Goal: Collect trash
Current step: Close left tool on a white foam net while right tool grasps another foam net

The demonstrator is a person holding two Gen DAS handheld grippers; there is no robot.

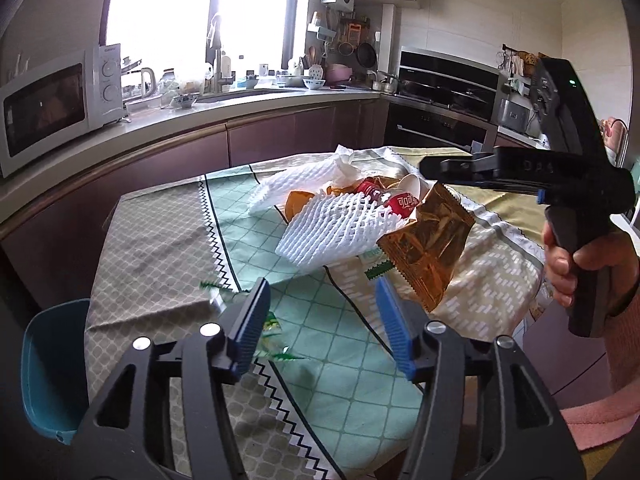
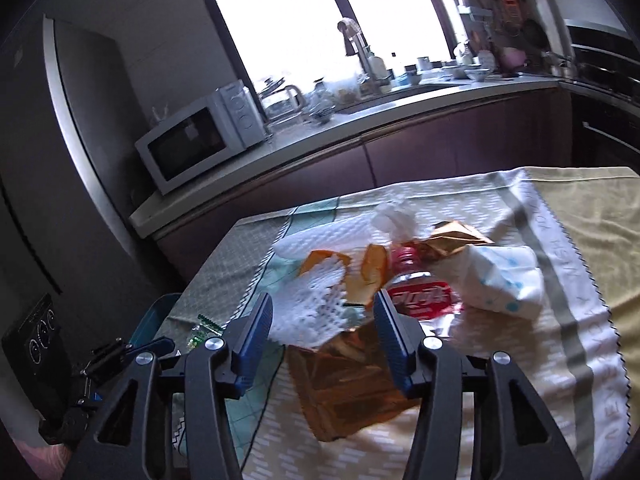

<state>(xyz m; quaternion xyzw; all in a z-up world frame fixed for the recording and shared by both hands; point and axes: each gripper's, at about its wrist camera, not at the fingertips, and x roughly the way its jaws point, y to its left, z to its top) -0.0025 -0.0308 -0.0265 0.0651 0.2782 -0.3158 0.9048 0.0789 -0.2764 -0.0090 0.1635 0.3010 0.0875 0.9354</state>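
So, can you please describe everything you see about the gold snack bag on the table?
The gold snack bag looks like shiny, crinkled foil with a brownish print and a serrated edge. It seems empty and lies crumpled on the patterned tablecloth, at the near edge of the trash pile. White foam netting overlaps its far end. The open right hand-held gripper hovers above it, not touching.

**Camera placement: both wrist views face the table and the kitchen counter**

The left wrist view looks from the table's (image 1: 168, 240) near edge, forward and slightly down, toward the counter (image 1: 200, 116) and window (image 1: 160, 4). The right wrist view sits closer, above the trash pile (image 2: 380, 280), tilted and angled down. Both share the pile (image 1: 360, 216), the patterned cloth (image 2: 560, 320) and the microwave (image 1: 52, 108) (image 2: 200, 136). The left view also takes in the right gripper (image 1: 430, 166) from its side.
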